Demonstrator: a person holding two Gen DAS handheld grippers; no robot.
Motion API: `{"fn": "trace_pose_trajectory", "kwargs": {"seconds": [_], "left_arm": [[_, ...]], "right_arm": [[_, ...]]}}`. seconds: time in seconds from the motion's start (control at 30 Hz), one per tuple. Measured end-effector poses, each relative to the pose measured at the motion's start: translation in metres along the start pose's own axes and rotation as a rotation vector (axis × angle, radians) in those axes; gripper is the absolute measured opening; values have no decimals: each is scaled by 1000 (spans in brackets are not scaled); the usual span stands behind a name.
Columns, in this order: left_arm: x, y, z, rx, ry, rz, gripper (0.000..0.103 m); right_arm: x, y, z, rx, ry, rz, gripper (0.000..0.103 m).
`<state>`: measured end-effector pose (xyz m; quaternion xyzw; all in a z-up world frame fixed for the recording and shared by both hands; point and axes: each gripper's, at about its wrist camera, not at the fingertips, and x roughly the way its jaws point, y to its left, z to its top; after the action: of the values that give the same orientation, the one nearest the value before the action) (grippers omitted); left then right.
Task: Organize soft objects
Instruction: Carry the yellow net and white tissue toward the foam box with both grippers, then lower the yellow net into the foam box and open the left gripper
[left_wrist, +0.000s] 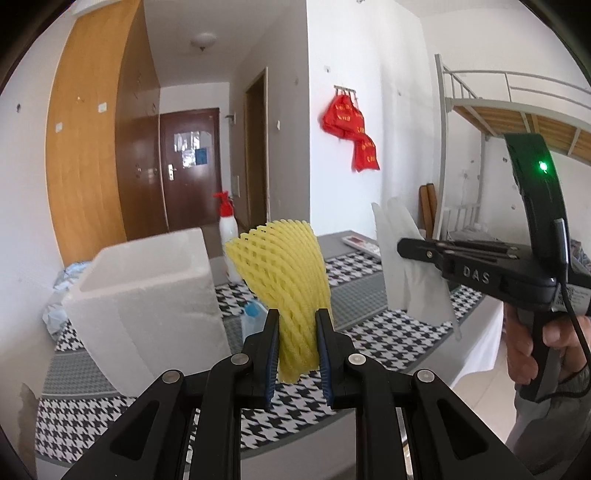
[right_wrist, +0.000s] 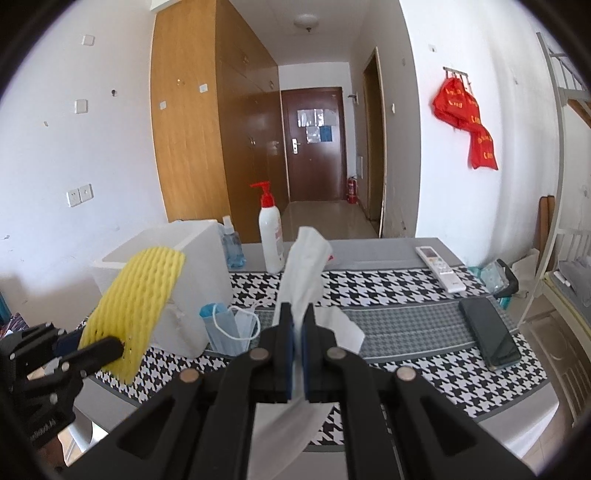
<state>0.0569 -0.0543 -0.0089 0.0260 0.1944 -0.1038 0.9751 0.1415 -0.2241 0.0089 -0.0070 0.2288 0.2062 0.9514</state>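
My left gripper (left_wrist: 296, 317) is shut on a yellow foam fruit net (left_wrist: 286, 273), which stands up from its blue pads above the table. From the right wrist view the same net (right_wrist: 140, 295) and the left gripper (right_wrist: 110, 345) show at the left, in front of the white foam box (right_wrist: 173, 266). My right gripper (right_wrist: 297, 314) is shut on a white tissue (right_wrist: 303, 258) that sticks up and also hangs below the jaws. In the left wrist view that tissue (left_wrist: 402, 258) hangs from the right gripper (left_wrist: 404, 245) at the right. The open white foam box (left_wrist: 147, 288) stands left of the net.
A houndstooth cloth (right_wrist: 388, 288) covers the table. On it are blue face masks (right_wrist: 225, 325), a red-pump lotion bottle (right_wrist: 270, 236), a blue sanitizer bottle (right_wrist: 231, 243), a remote (right_wrist: 439, 267) and a black phone (right_wrist: 489, 338). A bunk bed frame (left_wrist: 480, 110) stands at the right.
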Motion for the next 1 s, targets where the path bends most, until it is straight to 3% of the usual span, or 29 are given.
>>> {"fn": "trace_pose_trajectory", "kwargs": {"seconds": [1.0], "left_arm": [[-4,43,42,-34,-119,117,20]], "right_arm": [[9,31,33,-58,-71,66,6]]}}
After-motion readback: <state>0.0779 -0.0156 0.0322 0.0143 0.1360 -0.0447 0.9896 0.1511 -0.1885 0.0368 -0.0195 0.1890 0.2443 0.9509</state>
